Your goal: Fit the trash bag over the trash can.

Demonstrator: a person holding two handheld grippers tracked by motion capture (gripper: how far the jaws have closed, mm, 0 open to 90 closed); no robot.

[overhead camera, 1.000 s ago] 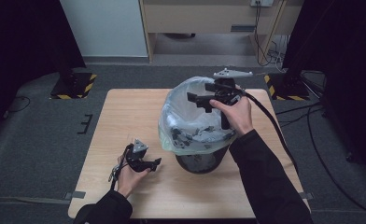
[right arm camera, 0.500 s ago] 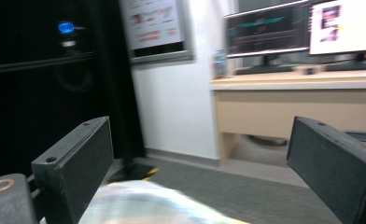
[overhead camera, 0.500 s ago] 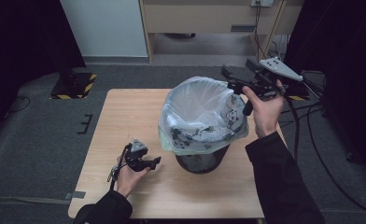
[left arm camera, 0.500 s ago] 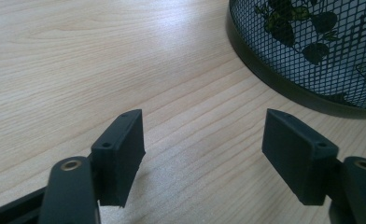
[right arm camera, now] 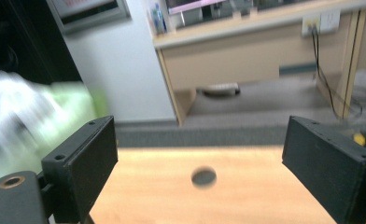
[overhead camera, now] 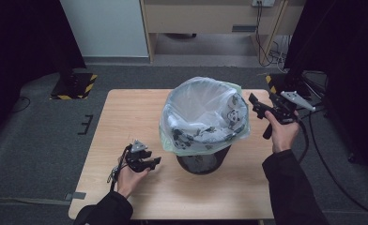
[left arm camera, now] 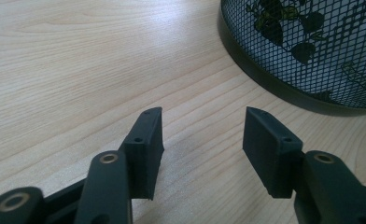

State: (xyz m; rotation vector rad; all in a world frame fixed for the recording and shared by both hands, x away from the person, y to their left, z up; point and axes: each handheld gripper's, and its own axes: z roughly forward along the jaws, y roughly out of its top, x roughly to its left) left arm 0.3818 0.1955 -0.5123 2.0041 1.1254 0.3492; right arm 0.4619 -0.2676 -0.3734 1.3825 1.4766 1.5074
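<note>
The bag (overhead camera: 203, 112) already lines the bin (overhead camera: 203, 161) at table (overhead camera: 126, 112) centre, its rim still loose. The right gripper (overhead camera: 261, 107), at 3 o'clock, gapes empty; the left gripper (overhead camera: 150, 162), at 8, has just been closing, nothing between its jaws.

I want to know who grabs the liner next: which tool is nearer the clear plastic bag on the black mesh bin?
Right. The right tool sits just beside the clear plastic bag, at its rim. The left tool rests low on the table, near the black mesh bin's base.
</note>
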